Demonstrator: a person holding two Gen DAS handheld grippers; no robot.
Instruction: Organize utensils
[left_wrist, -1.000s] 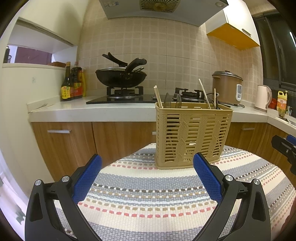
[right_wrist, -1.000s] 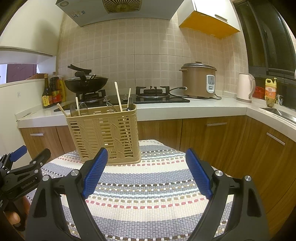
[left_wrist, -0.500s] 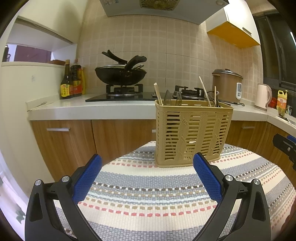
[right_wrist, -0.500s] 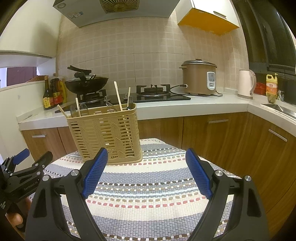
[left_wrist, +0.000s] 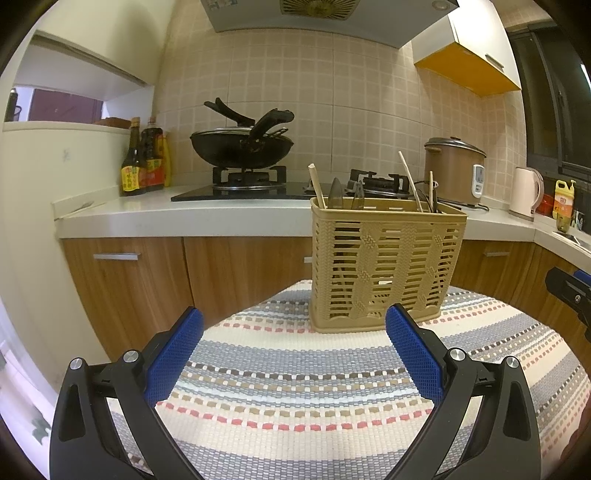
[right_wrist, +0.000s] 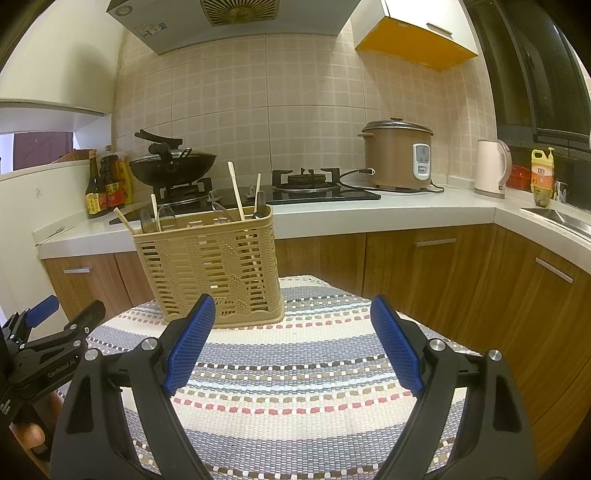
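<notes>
basket (left_wrist: 384, 266) upright on striped desk (left_wrist: 295, 387), chopsticks (left_wrist: 409, 184) and spoons inside | left tongs (left_wrist: 293, 343), right tongs (right_wrist: 291, 332) spread, empty | stage unclear

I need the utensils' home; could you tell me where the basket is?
In both views the basket stands on the striped mat, ahead of the open tongs, before the counter.
</notes>
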